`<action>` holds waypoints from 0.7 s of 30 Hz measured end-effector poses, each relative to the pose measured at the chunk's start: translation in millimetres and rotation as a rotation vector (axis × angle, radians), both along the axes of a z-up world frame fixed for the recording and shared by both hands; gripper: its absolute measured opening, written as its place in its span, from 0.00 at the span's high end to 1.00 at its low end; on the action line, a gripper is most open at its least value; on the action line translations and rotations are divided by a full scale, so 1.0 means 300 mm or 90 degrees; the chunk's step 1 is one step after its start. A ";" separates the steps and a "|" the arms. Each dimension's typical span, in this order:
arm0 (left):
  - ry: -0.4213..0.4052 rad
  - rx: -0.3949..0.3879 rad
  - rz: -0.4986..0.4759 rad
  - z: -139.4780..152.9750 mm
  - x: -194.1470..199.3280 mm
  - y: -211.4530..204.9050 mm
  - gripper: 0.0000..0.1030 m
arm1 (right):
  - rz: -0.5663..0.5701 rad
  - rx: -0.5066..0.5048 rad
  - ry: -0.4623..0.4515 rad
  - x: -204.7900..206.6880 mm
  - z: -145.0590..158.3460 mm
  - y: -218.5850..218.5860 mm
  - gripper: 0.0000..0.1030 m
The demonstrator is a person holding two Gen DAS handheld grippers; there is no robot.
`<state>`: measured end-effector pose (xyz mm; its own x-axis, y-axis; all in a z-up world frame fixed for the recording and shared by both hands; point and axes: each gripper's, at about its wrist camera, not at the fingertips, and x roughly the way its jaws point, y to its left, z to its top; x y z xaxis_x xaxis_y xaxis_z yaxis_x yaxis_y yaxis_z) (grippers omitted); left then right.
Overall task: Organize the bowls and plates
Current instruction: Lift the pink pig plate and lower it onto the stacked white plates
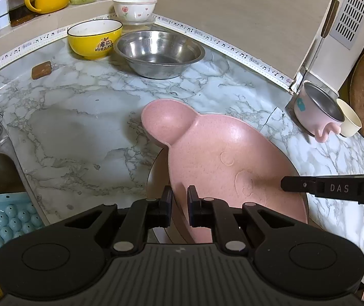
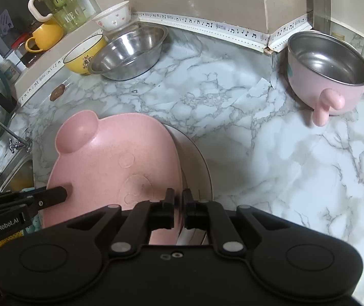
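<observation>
The marble-patterned counter carried everything. A round pale plate lay flat, and the pink pig-shaped plate sat over it, apparently being stacked. The left gripper pinched its near rim and the right gripper the opposite rim, both clamped tight, likely to keep it level while lowering.

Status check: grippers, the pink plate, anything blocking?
Left gripper and right gripper both shut on pink plate, opposite edges. Plate over a white plate on the counter. Nothing blocking.
</observation>
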<state>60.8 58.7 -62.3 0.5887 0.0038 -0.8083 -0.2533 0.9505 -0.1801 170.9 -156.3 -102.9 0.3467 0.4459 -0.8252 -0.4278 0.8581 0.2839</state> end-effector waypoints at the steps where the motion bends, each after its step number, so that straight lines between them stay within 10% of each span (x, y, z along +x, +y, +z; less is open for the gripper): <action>1: 0.002 0.001 0.001 -0.001 0.005 -0.002 0.89 | 0.000 -0.001 0.001 0.000 -0.002 -0.001 0.92; 21: -0.005 -0.004 0.003 0.010 -0.004 0.025 0.89 | 0.009 0.015 -0.005 -0.023 0.029 -0.025 0.91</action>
<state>59.7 66.3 -59.2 0.5950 0.0015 -0.8037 -0.2557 0.9484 -0.1875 163.9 -163.7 -94.3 0.3473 0.4705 -0.8112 -0.4420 0.8450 0.3009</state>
